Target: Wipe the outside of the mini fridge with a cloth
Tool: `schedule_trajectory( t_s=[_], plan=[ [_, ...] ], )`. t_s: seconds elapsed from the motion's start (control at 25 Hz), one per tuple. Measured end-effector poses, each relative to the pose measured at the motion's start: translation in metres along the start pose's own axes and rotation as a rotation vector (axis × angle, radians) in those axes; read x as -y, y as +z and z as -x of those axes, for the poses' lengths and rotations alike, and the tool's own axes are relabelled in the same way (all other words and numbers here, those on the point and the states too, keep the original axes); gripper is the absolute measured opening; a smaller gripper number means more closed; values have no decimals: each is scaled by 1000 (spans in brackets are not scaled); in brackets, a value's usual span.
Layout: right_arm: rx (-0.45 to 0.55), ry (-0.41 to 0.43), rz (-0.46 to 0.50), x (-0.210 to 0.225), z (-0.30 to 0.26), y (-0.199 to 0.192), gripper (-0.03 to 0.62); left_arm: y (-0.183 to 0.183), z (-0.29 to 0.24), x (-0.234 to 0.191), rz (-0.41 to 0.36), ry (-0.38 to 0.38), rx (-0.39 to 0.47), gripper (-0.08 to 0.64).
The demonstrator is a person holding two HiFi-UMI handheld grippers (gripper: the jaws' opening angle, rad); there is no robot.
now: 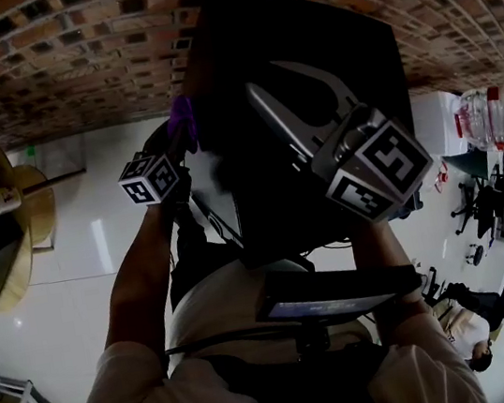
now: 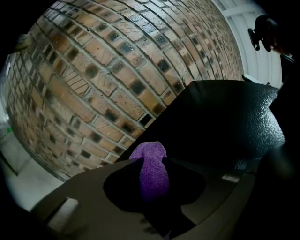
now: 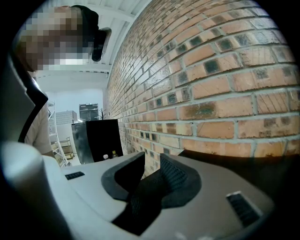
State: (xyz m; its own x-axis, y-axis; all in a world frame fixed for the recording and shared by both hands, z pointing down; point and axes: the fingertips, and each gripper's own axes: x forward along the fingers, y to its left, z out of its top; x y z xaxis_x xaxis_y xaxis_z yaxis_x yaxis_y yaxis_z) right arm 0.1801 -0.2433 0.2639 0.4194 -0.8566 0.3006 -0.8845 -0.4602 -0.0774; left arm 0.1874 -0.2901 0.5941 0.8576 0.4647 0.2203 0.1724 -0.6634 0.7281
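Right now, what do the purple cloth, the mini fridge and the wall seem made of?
Purple cloth: soft microfibre, probably; fuzzy nap shows.
Mini fridge: black pebbled matte skin, likely painted metal or plastic.
Wall: rough fired brick with pale mortar joints.

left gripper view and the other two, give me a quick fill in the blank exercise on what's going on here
1. The left gripper is shut on a ____ cloth.
2. The wall behind the mini fridge is made of ____.
3. The right gripper has its jaws apart with ____ between them.
4. The mini fridge is ____ in colour.

Missing words: purple; brick; nothing; black.
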Motion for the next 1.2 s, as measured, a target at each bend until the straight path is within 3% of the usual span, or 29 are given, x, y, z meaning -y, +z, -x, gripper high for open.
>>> schedule_trajectory(
  t_s=[0.16, 0.44, 1.0, 1.2],
  plan=[
    [-2, 0, 1, 0, 0, 0, 94, -16, -5, -15, 21, 25, -16, 105],
    [9, -11, 6, 5, 1, -2, 94, -39, -11, -48, -54, 107, -108, 104],
    [3, -13, -7, 5, 1, -3, 94, -61, -18, -68, -58, 134, -219, 104],
    [4, -12, -5, 5, 2, -2, 94, -52, -13, -65, -54, 149, -195, 104]
  ],
)
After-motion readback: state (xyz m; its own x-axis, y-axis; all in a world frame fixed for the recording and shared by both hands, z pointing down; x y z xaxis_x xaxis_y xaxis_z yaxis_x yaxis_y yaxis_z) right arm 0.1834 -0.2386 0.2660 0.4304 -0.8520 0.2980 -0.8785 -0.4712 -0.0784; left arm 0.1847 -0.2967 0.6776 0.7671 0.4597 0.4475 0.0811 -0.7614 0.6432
